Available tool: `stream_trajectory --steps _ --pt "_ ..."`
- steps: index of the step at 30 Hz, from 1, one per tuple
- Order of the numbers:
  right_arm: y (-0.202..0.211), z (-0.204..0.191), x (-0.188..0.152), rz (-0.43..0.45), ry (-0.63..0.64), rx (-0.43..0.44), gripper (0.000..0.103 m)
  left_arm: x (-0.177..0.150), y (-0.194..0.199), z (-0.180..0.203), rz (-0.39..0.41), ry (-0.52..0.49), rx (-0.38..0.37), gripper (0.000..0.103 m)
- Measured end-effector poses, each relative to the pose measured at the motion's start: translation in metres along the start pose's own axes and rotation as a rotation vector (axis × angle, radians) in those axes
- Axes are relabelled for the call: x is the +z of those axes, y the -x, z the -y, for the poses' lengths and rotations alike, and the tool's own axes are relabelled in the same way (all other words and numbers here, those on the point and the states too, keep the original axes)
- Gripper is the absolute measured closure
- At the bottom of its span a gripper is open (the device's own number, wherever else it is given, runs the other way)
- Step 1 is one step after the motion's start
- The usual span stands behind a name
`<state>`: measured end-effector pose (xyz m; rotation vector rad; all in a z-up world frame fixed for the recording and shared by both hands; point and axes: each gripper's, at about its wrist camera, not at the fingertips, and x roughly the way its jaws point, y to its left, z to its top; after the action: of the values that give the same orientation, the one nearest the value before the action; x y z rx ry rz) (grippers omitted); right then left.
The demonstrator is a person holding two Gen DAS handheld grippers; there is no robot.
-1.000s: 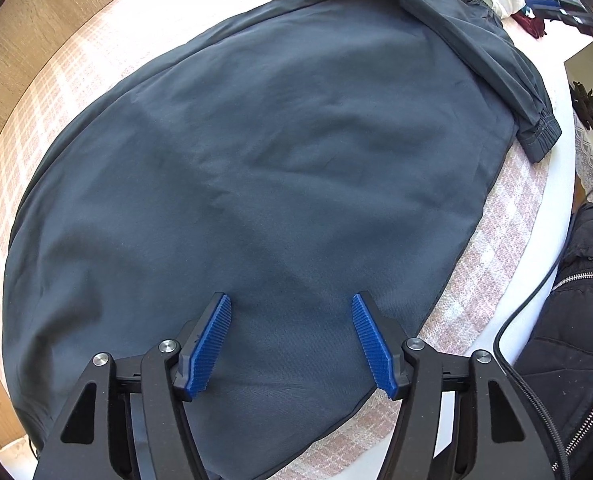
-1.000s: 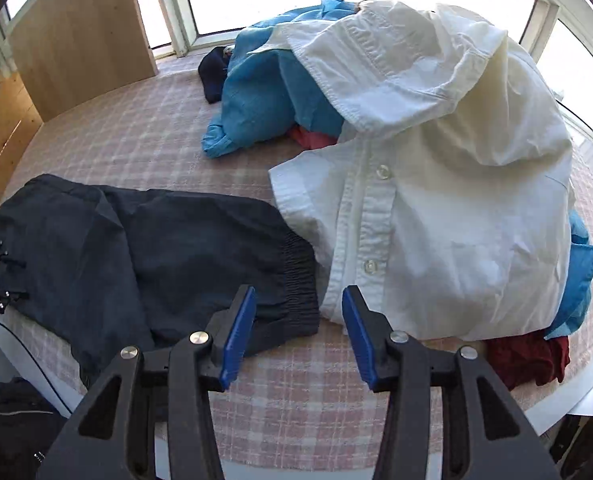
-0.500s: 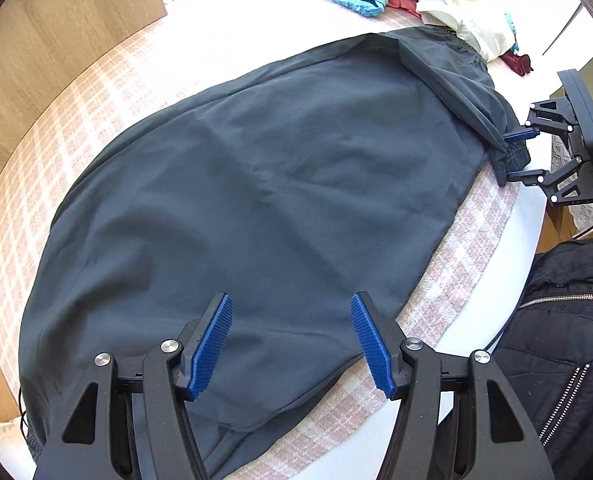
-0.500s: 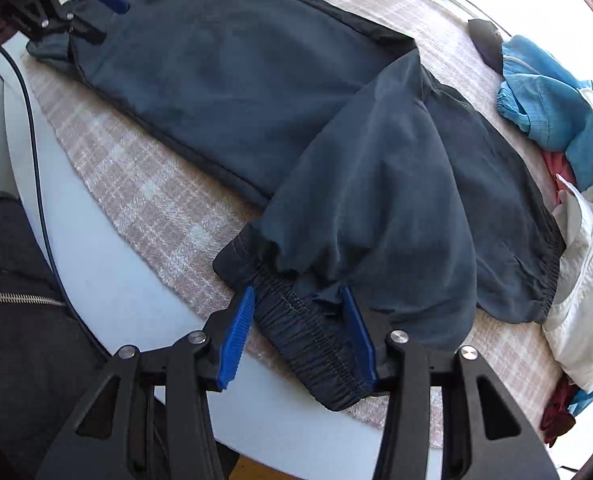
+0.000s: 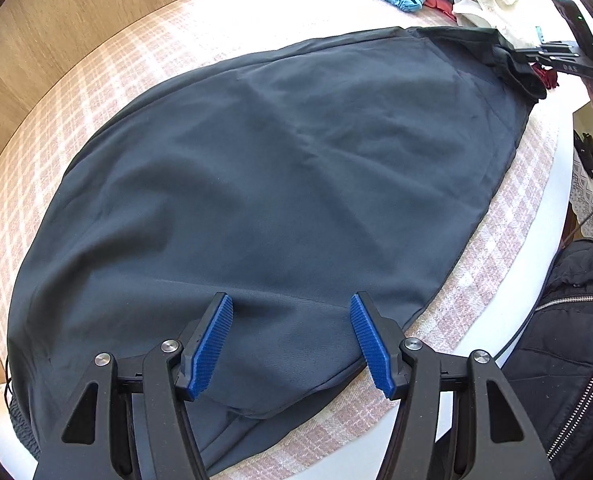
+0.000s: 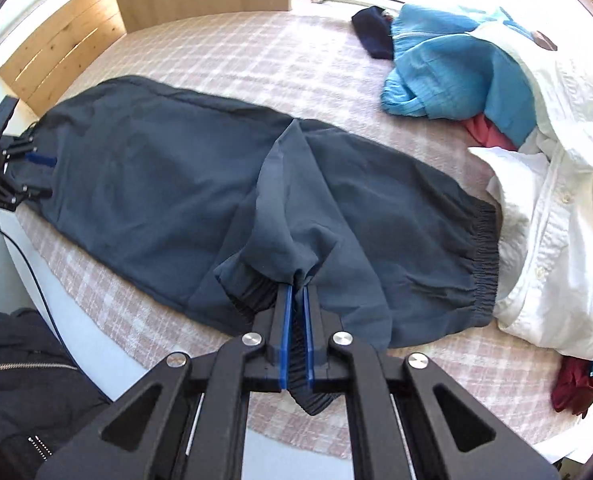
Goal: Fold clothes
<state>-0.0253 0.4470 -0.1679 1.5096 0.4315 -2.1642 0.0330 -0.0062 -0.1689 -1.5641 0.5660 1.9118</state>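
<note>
Dark navy trousers (image 5: 288, 168) lie stretched across a table with a pink checked cloth (image 5: 108, 80). My left gripper (image 5: 291, 304) hovers open just above the fabric at the trousers' near end, with nothing between its blue pads. In the right wrist view my right gripper (image 6: 297, 290) is shut on the elastic cuff (image 6: 256, 292) of the upper trouser leg, which is raised and bunched above the lower leg (image 6: 416, 248). From the left wrist view, the right gripper (image 5: 512, 58) holds that cuff at the far end. The left gripper (image 6: 42, 176) appears at the far left, open.
A pile of clothes sits at the table's far right: a blue garment (image 6: 448, 76), a white shirt (image 6: 552, 216), a red piece (image 6: 572, 388). A person's black zipped jacket (image 5: 568, 340) is beside the table edge, with a cable (image 6: 28, 264). Wooden panels (image 5: 76, 32) stand behind.
My right gripper, open around the cuff half a second ago, has shut on it and lifted it. The left gripper stays open over the trousers, shifted only slightly.
</note>
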Motion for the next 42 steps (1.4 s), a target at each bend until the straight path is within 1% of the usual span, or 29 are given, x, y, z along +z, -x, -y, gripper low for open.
stream_trajectory --steps 2,4,6,7,8,10,12,14,15,17,21,23,24,25,26,28,29,32,33,34,35,36,37,38,39,42 --pt "-0.001 0.026 0.012 0.016 -0.041 -0.085 0.096 0.000 0.004 -0.001 0.006 0.006 0.003 0.044" --pt "-0.013 0.058 0.024 -0.009 -0.102 -0.170 0.090 -0.001 0.007 -0.002 0.007 0.010 0.005 0.044" --pt "-0.018 0.095 0.028 -0.046 -0.233 -0.193 0.090 -0.002 0.007 -0.003 0.004 0.019 0.006 0.044" --pt "-0.019 0.110 0.028 -0.057 -0.296 -0.190 0.090 0.007 -0.002 -0.002 0.001 0.022 0.008 0.044" --pt "-0.016 0.118 0.024 -0.049 -0.331 -0.176 0.090 0.014 -0.009 0.000 -0.001 0.025 0.009 0.044" --pt "-0.004 0.120 0.020 -0.013 -0.338 -0.164 0.090 0.015 -0.007 -0.001 -0.002 0.024 0.012 0.044" --pt "0.006 0.108 0.017 0.008 -0.303 -0.141 0.090 0.015 -0.005 -0.002 -0.003 0.023 0.014 0.044" --pt "0.003 0.094 0.018 0.003 -0.258 -0.128 0.088 0.016 -0.003 -0.003 -0.003 0.022 0.016 0.044" --pt "-0.001 0.088 0.018 -0.005 -0.233 -0.128 0.078 0.017 -0.002 -0.004 -0.003 0.022 0.018 0.044" --pt "-0.009 0.075 0.020 -0.020 -0.182 -0.127 0.065 0.017 0.000 -0.005 -0.004 0.020 0.020 0.044" --pt "-0.024 0.049 0.022 -0.051 -0.081 -0.124 0.065 0.019 0.004 -0.007 -0.005 0.019 0.025 0.044" --pt "-0.034 0.048 0.023 -0.071 -0.057 -0.111 0.065 0.017 0.006 -0.011 -0.003 0.028 0.031 0.044" --pt "-0.038 0.050 0.024 -0.080 -0.053 -0.102 0.070 0.016 0.007 -0.013 -0.002 0.033 0.033 0.044" --pt "-0.039 0.053 0.025 -0.079 -0.055 -0.092 0.080 0.015 0.008 -0.015 -0.002 0.039 0.037 0.044" --pt "-0.038 0.058 0.026 -0.069 -0.060 -0.080 0.095 0.014 0.009 -0.017 -0.001 0.044 0.040 0.044" --pt "-0.033 0.069 0.029 -0.037 -0.073 -0.065 0.095 0.011 0.011 -0.022 0.000 0.057 0.043 0.044" --pt "-0.026 0.077 0.031 -0.002 -0.093 -0.075 0.095 0.010 0.012 -0.024 0.001 0.063 0.046 0.044" --pt "-0.008 0.111 0.036 0.091 -0.218 -0.074 0.095 0.006 0.010 -0.034 0.002 0.084 0.051 0.044" --pt "-0.011 0.122 0.037 0.085 -0.253 -0.070 0.092 0.005 0.011 -0.038 0.003 0.092 0.055 0.044" --pt "-0.020 0.130 0.037 0.042 -0.266 -0.073 0.087 0.003 0.012 -0.041 0.005 0.098 0.060 0.044" --pt "-0.029 0.137 0.036 -0.010 -0.274 -0.085 0.078 0.003 0.015 -0.046 0.010 0.103 0.066 0.044" --pt "-0.040 0.140 0.034 -0.075 -0.274 -0.114 0.078 0.002 0.017 -0.050 0.016 0.109 0.072 0.044" --pt "-0.048 0.142 0.032 -0.116 -0.276 -0.126 0.078 0.001 0.019 -0.055 0.020 0.114 0.080 0.044" --pt "-0.049 0.142 0.031 -0.120 -0.284 -0.112 0.078 0.000 0.021 -0.062 0.020 0.118 0.094 0.044" --pt "-0.051 0.143 0.030 -0.124 -0.291 -0.098 0.076 -0.001 0.022 -0.070 0.021 0.126 0.108 0.044" --pt "-0.050 0.141 0.028 -0.126 -0.319 -0.024 0.065 -0.001 0.024 -0.101 0.027 0.186 0.145 0.044"
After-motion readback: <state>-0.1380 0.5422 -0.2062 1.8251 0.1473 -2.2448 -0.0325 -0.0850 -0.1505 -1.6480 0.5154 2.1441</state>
